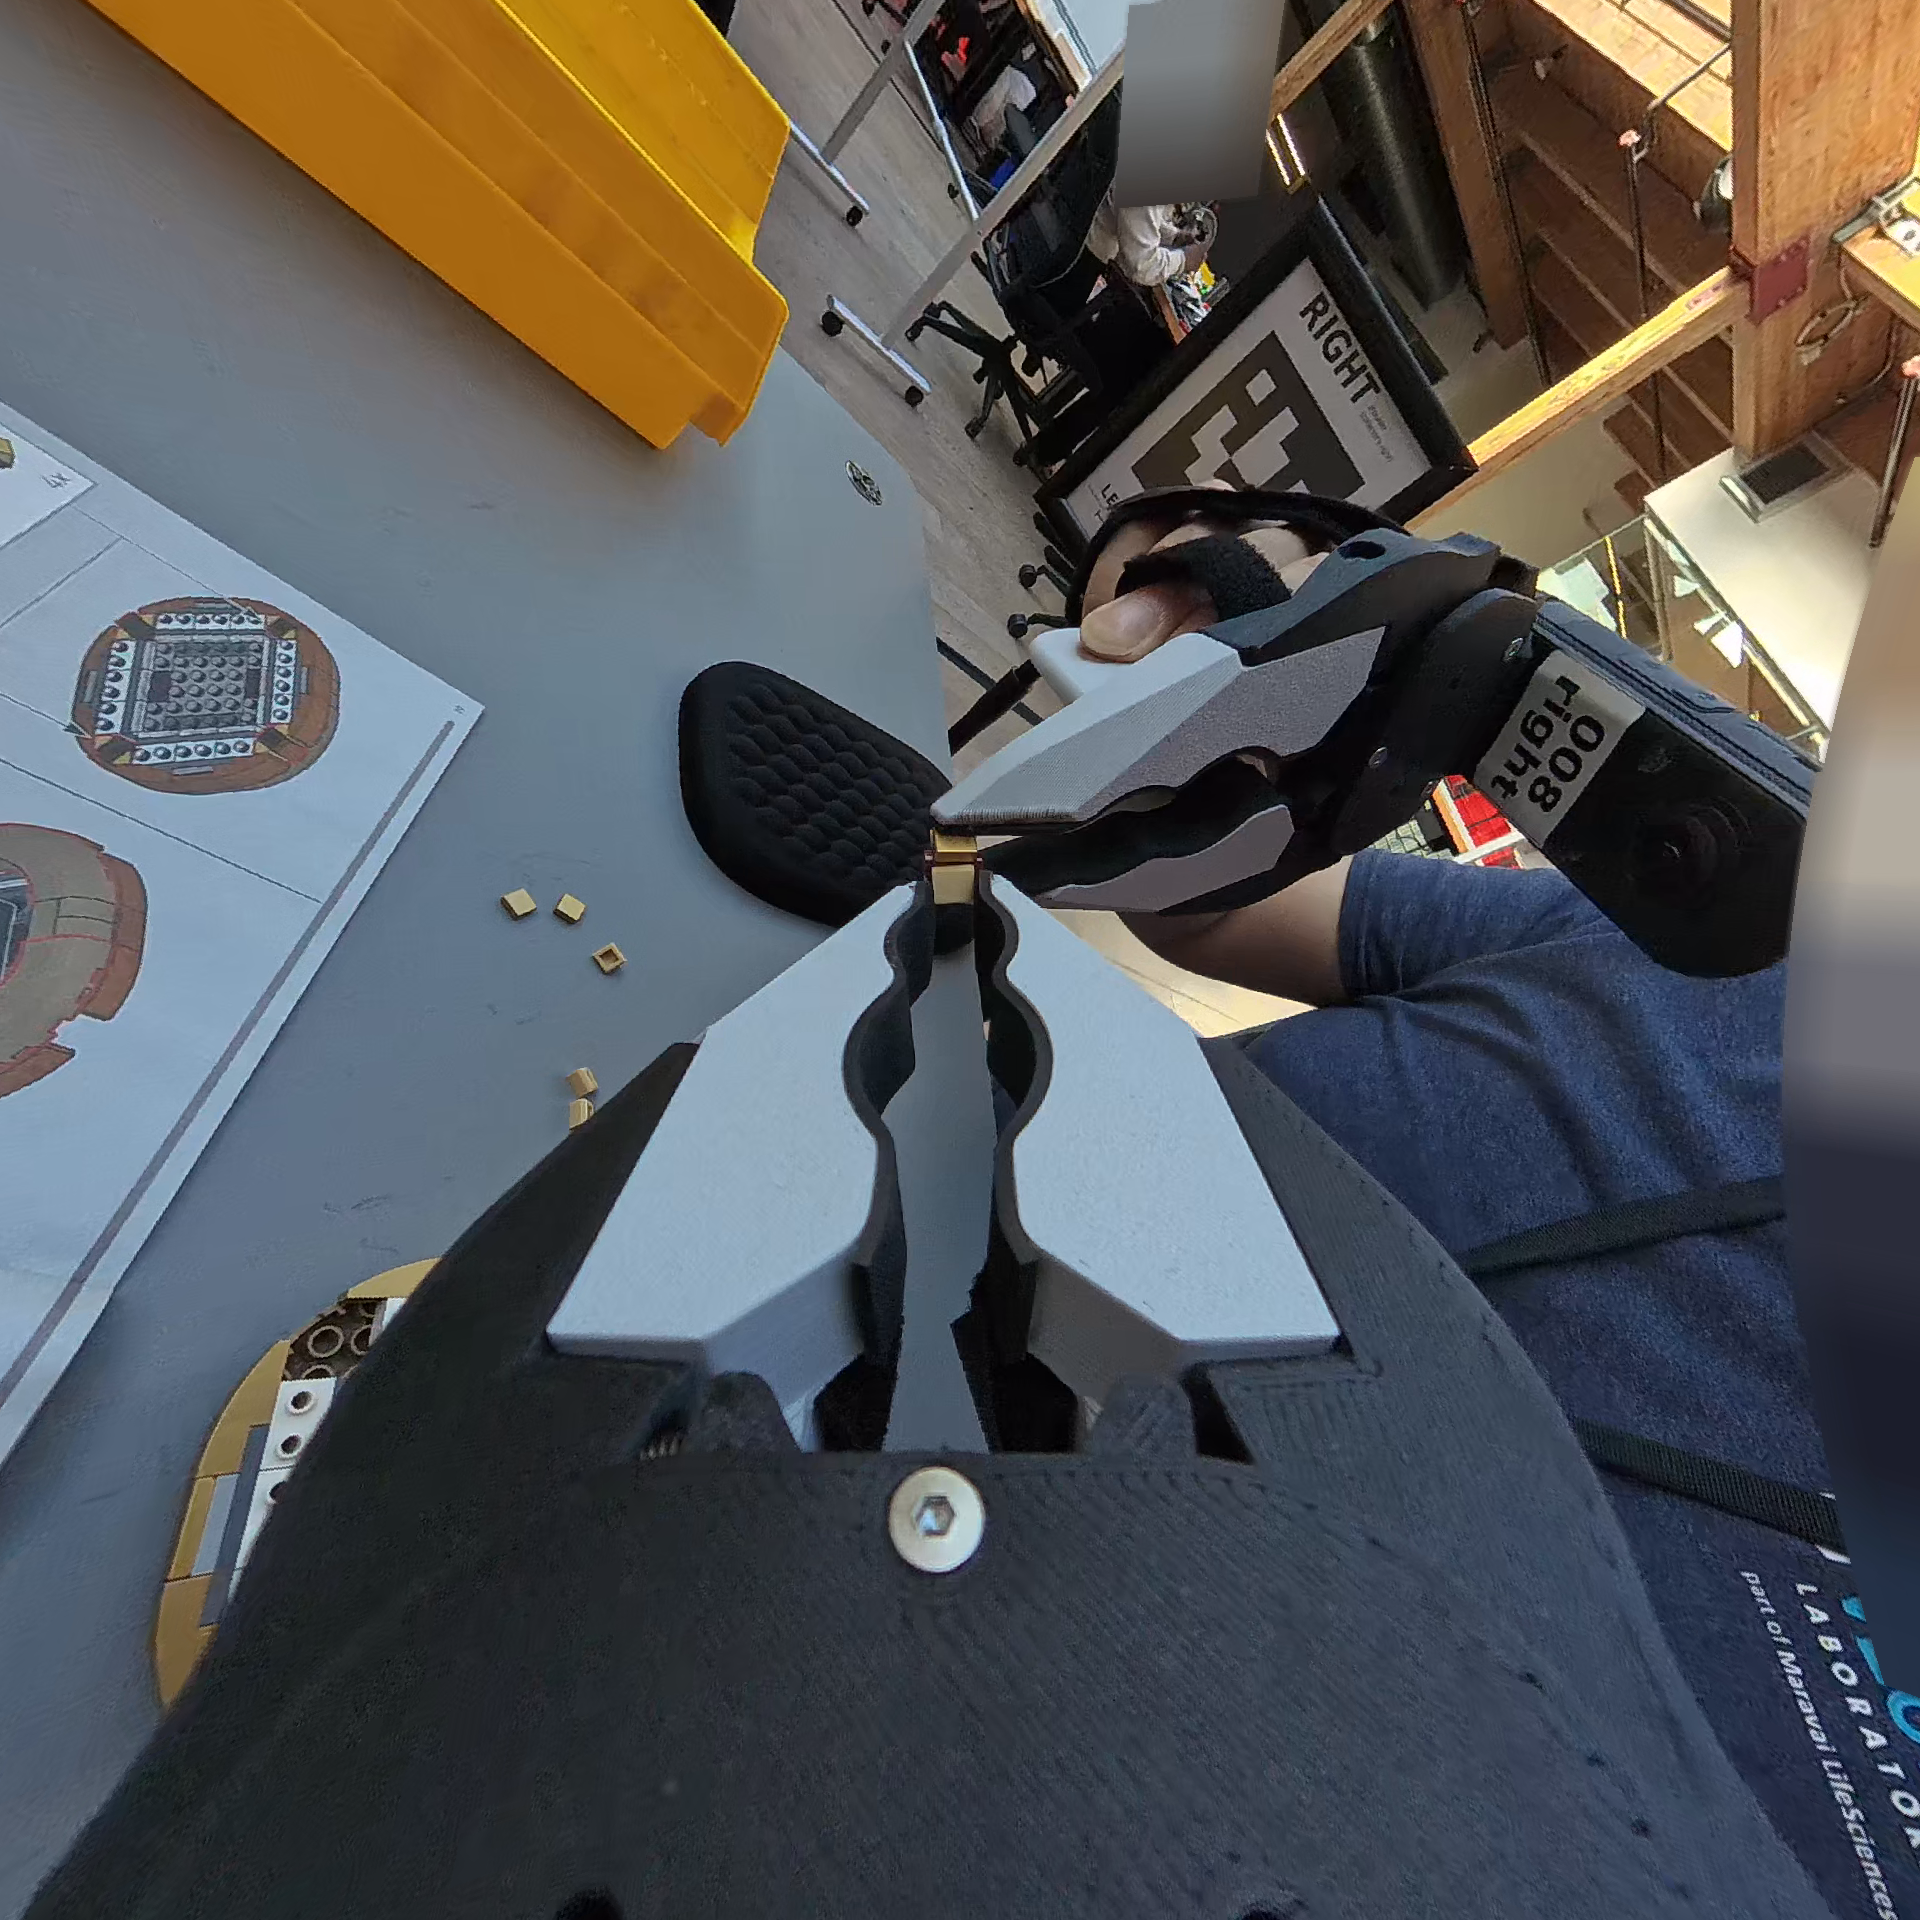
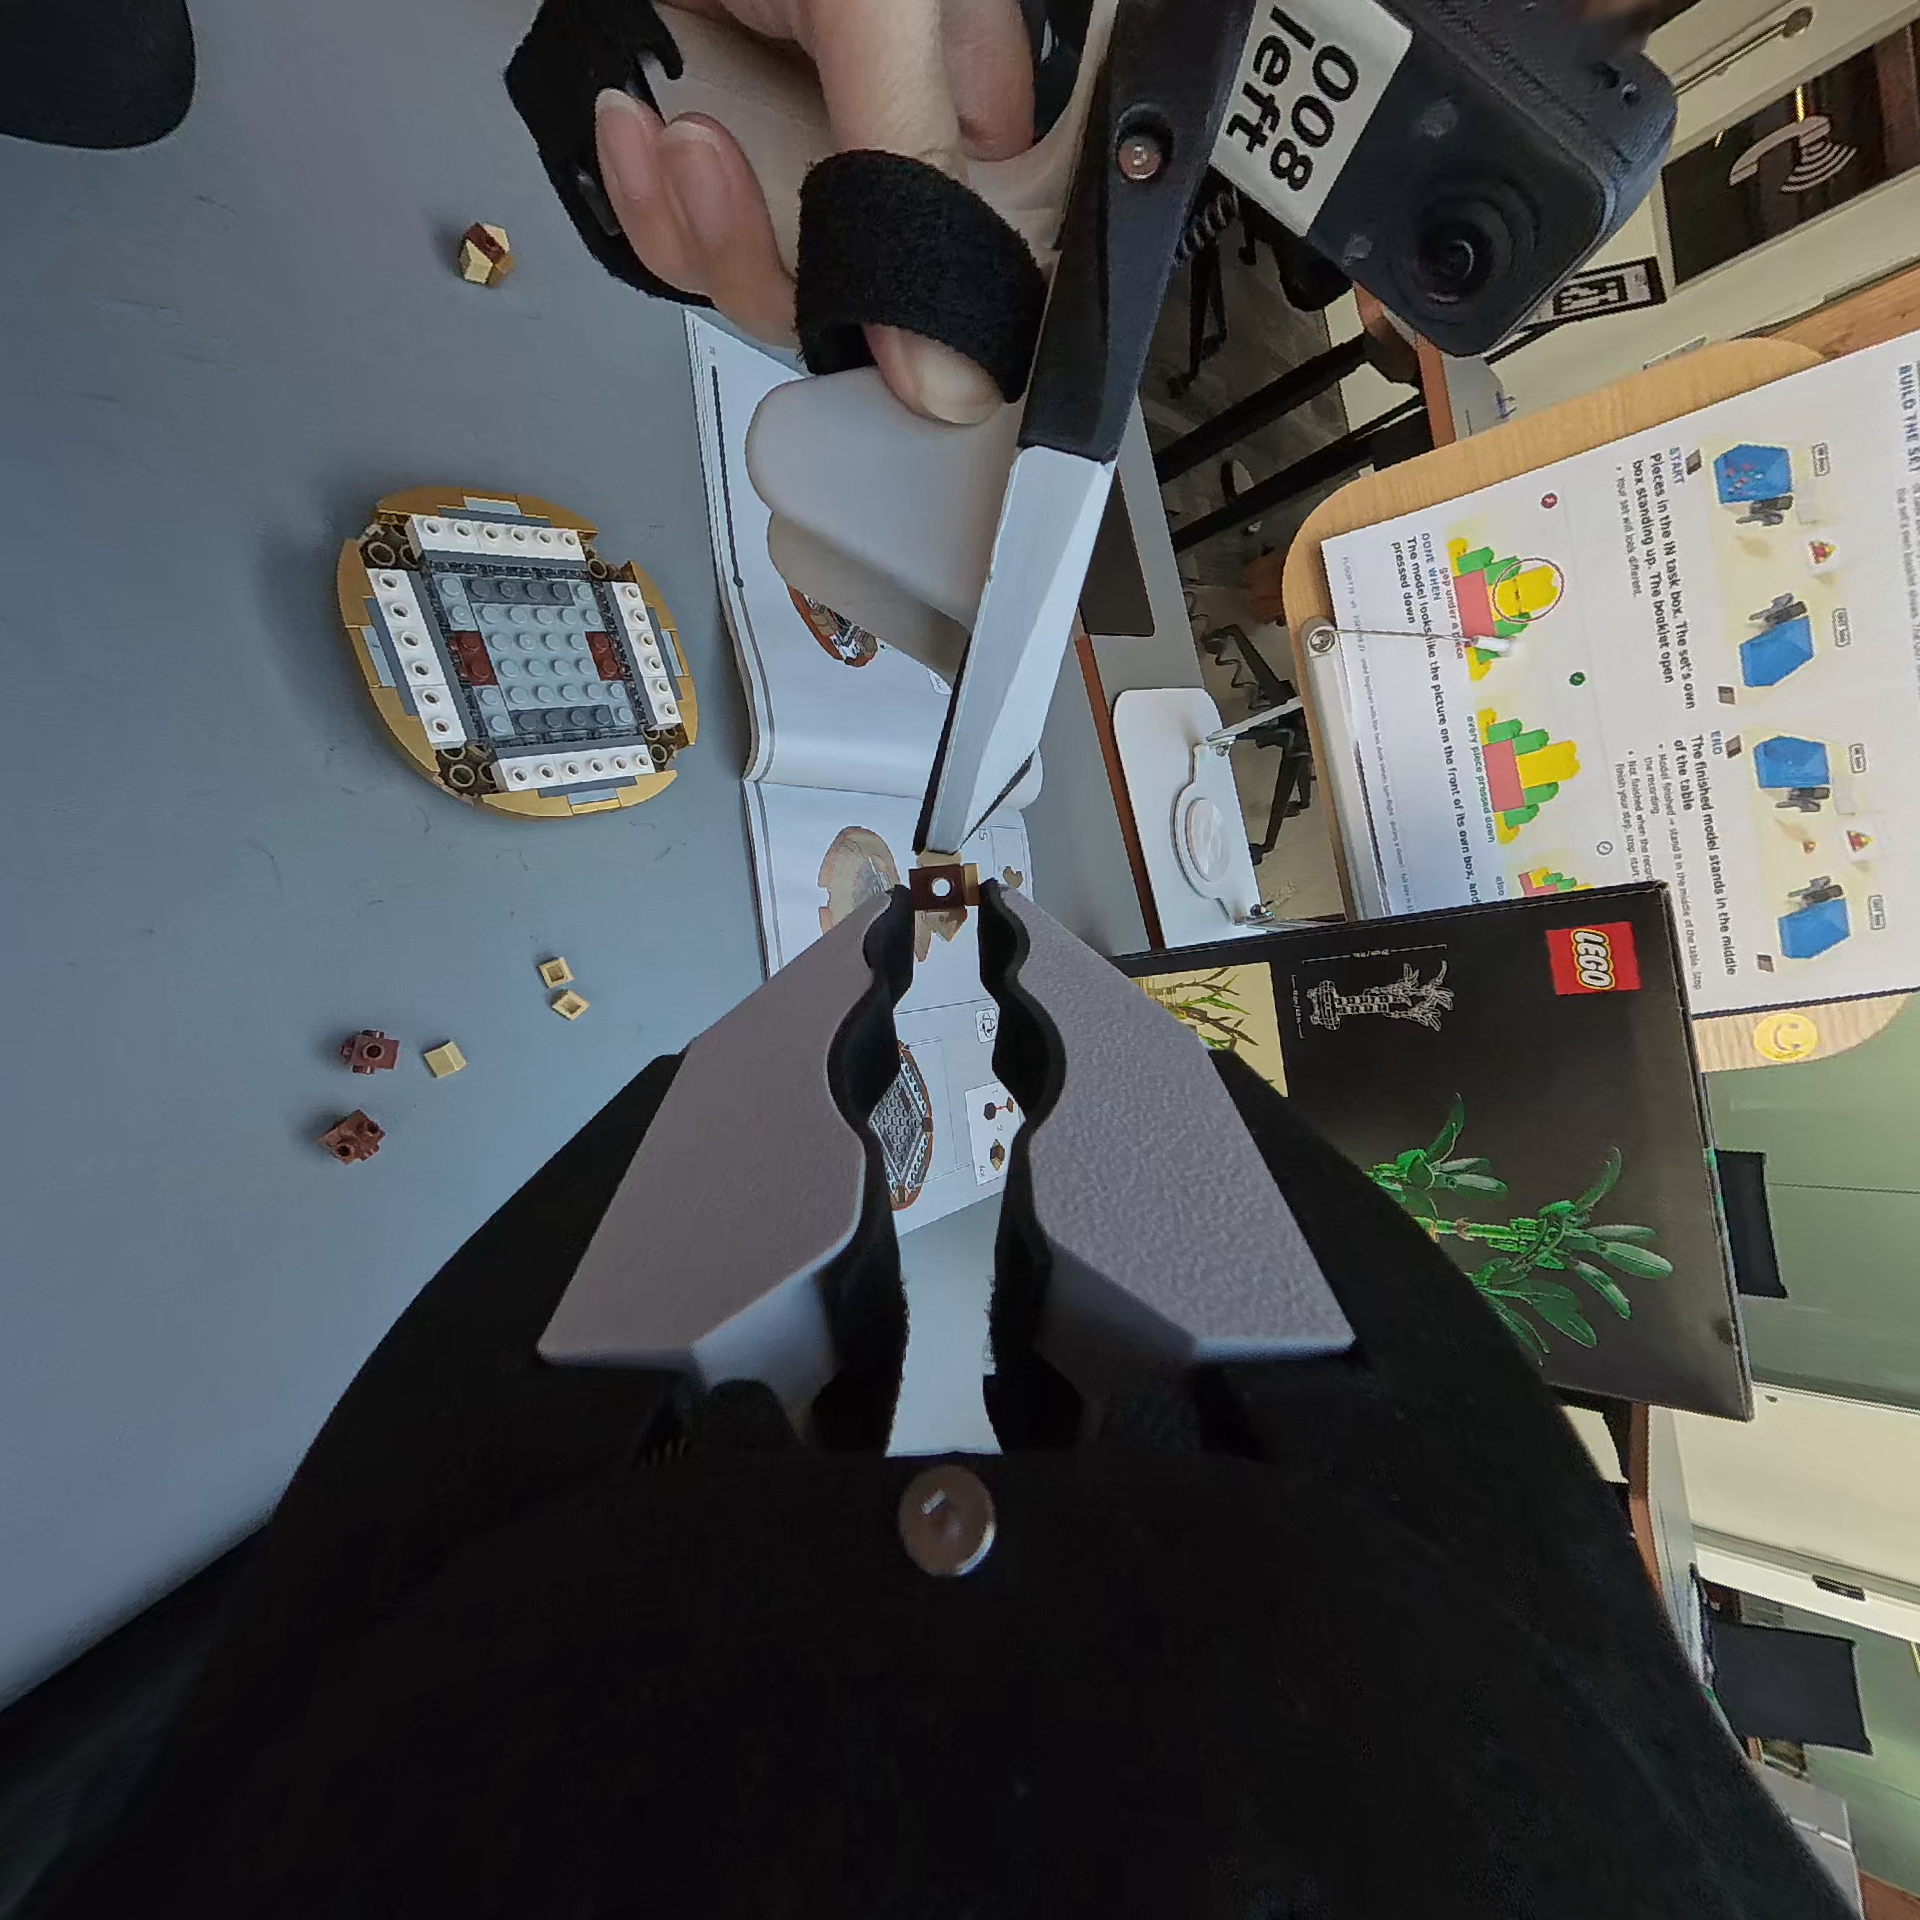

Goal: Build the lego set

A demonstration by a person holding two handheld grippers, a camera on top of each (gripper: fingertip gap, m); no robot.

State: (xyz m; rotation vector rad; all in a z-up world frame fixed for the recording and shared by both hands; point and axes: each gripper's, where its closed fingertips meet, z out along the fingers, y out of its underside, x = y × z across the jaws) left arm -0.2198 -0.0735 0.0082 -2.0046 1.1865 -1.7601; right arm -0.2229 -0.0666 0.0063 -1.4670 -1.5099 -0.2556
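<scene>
My left gripper (image 1: 952, 902) is shut on a small tan tile (image 1: 954, 885). My right gripper (image 2: 943, 900) is shut on a small brown brick (image 2: 942, 888) with tan sides. The two pieces meet tip to tip in the air above the grey table (image 1: 520, 520). In the left wrist view the right gripper (image 1: 971, 831) comes in from the right. In the right wrist view the left gripper (image 2: 935, 844) comes down from above. The round gold-rimmed base model (image 2: 514, 649) lies flat on the table, apart from both grippers.
Loose tan tiles (image 2: 556, 977), two brown bricks (image 2: 369, 1051) and a small tan-and-brown assembly (image 2: 485, 252) lie on the table. The open instruction booklet (image 2: 831, 748), a yellow bin (image 1: 499, 156), the black set box (image 2: 1455, 1143) and a printed sheet (image 2: 1662, 675) stand around. My left and right fingertips are right by each other. Both grippers' tips are roughly 20 cm from the round gold-rimmed base model (image 2: 514, 649).
</scene>
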